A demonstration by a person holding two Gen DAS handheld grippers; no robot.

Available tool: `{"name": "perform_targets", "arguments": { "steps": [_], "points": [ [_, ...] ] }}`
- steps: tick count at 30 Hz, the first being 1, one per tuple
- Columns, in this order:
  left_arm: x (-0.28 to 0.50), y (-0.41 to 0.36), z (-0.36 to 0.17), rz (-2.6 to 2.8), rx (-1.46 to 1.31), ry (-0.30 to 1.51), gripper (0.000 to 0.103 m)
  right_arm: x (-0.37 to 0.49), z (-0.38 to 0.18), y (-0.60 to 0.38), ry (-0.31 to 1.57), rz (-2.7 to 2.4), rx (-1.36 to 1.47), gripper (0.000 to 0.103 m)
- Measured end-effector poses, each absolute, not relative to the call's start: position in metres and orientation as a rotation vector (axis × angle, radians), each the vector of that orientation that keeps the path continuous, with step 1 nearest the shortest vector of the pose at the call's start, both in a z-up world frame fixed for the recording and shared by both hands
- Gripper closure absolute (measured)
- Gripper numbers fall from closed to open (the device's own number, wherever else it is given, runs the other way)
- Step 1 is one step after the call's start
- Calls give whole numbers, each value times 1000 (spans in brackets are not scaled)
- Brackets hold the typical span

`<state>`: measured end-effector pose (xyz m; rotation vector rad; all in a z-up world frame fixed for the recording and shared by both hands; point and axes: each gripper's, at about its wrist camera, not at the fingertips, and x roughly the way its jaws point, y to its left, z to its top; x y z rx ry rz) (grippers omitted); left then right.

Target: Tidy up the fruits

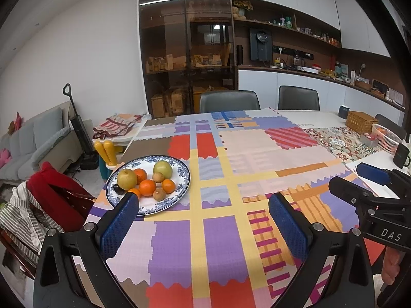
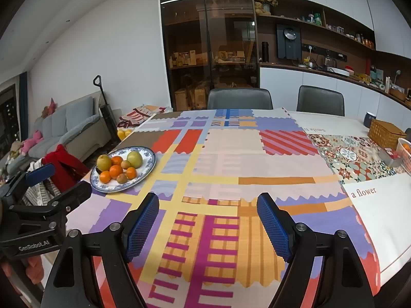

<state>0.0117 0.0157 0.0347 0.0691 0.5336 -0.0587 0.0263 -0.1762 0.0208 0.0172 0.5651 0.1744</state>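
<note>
Both grippers hover low over the patchwork multicolour tablecloth [image 1: 205, 243], jaws spread wide, nothing between the blue ribbed pads.

Left gripper [image 1: 204, 220]: blue-and-white patterned china plate [image 1: 179, 177] of fruit sits ahead and to its left, the left pad [image 1: 120, 220] overlapping the plate's near rim in view; can't tell if it touches.

Right gripper [image 2: 208, 223]: same plate [image 2: 150, 160] well ahead-left, clear of both pads, near the table's left edge.

Count on the plate:
- 2 yellow-green pears [image 1: 126, 179]
- 4 oranges [image 1: 147, 187], one half hidden by the left pad
- 2 brown kiwis [image 1: 159, 194]
- 1 dark round fruit [image 1: 118, 189], type unclear

Far right of the table: woven wicker box [image 2: 386, 133], pink mesh basket [image 2: 405, 155], dark mug [image 1: 400, 155].

Pose: both tools level, pointing across the table, side by side; each shows at the edge of the other's view.
</note>
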Motion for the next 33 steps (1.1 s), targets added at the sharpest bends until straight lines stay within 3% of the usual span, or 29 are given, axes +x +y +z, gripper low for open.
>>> {"name": "perform_targets", "arguments": {
  "steps": [33],
  "points": [
    [14,16,32,-59,56,554,0,25,18,-169,576,184,15,24]
  ]
}}
